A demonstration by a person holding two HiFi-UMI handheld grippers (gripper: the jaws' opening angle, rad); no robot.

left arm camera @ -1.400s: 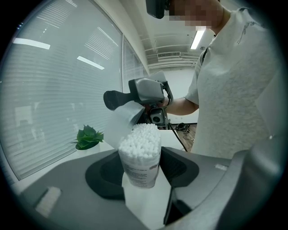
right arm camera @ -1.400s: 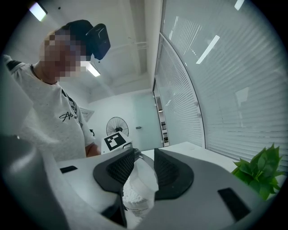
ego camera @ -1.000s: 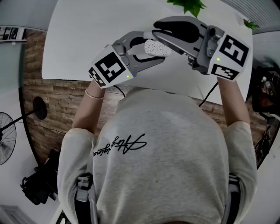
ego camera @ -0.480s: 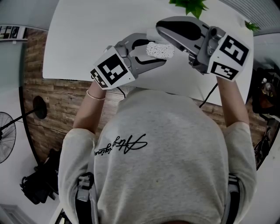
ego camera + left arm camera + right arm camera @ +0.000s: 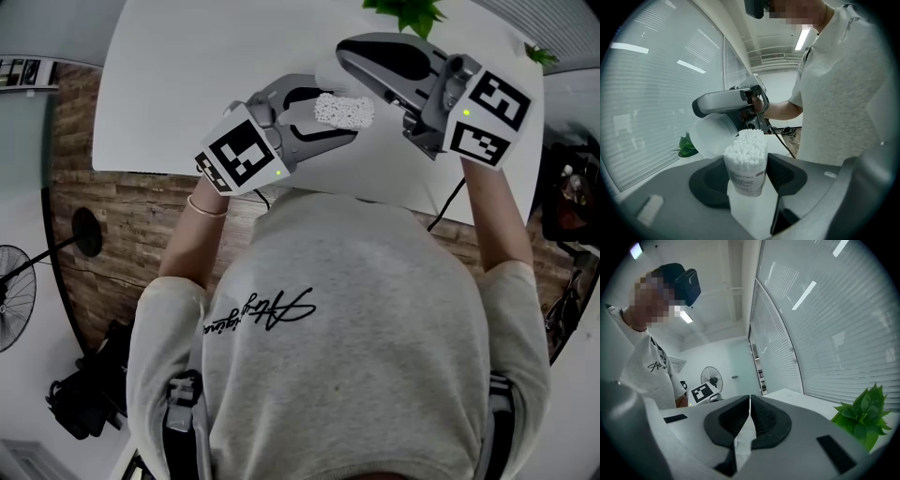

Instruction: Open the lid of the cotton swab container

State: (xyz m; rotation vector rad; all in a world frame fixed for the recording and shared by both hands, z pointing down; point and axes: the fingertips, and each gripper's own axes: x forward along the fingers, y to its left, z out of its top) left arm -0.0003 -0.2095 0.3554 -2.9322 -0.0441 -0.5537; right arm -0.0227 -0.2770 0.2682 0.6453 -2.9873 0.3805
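Note:
The cotton swab container is a clear tube packed with white swab tips, standing upright and uncovered. My left gripper is shut on its lower body, and in the head view that gripper is held over the white table. The translucent lid is off the container, hanging up and to the left of the swabs. My right gripper pinches its rim. In the right gripper view the jaws meet on a thin translucent wall. From the head view the right gripper is just beyond the container.
A green plant stands at the table's far edge, close to the right gripper. A window with blinds runs behind the table. A floor fan stands on the left. The person's torso fills the lower head view.
Both grippers have drifted slightly right and away from me. The swab container rose a little with the left gripper; the right gripper stays just beyond it with the lid.

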